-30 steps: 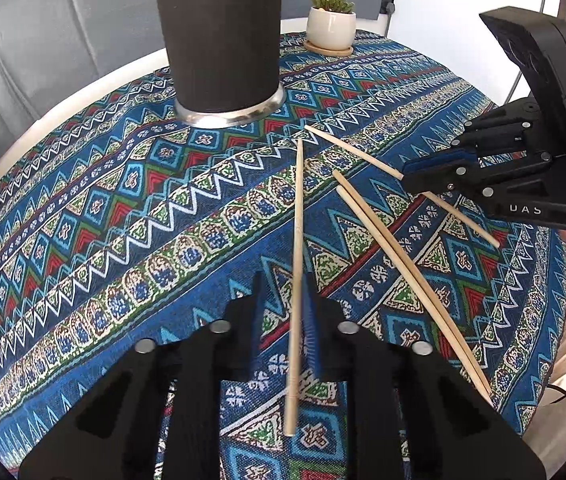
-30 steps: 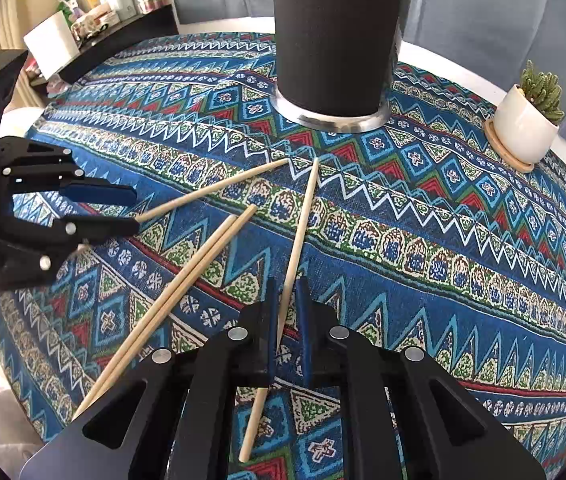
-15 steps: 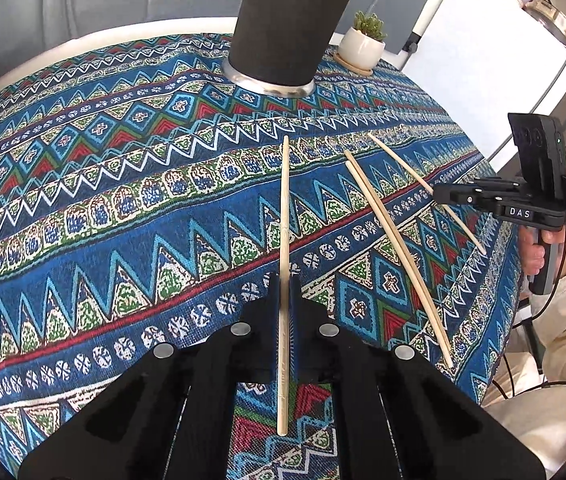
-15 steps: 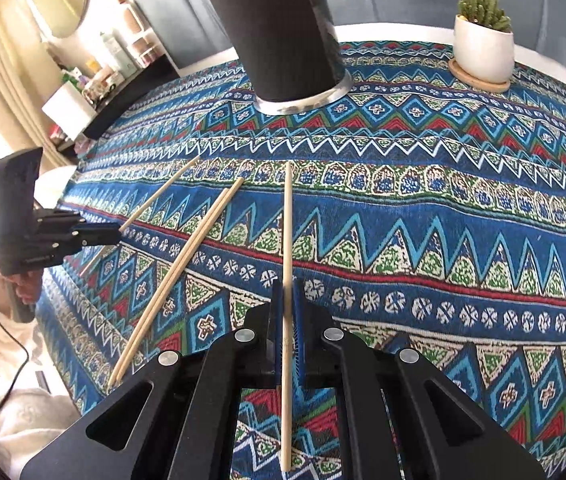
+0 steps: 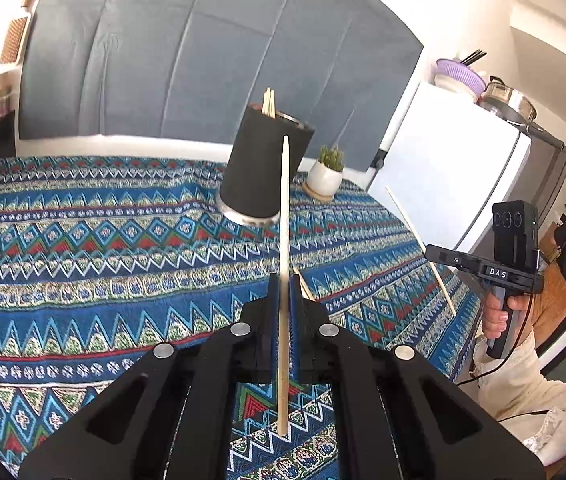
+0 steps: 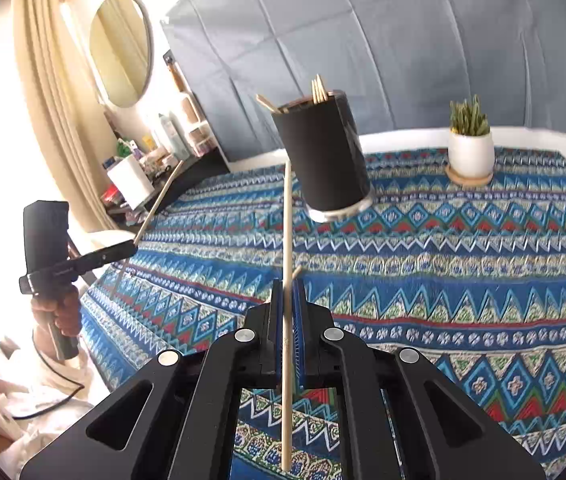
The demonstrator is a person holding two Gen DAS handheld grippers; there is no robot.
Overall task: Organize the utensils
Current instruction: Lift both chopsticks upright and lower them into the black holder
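Left wrist view: each claw (image 5: 283,304) (image 6: 289,308) pinches a slim wooden chopstick (image 5: 284,240) (image 6: 287,264) above the patterned woven cloth (image 5: 103,248).

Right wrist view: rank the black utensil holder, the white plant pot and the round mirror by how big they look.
1. black utensil holder
2. round mirror, apparently a bit smaller, though it hangs farther back, so its true size is unsure
3. white plant pot

Held chopstick left out.
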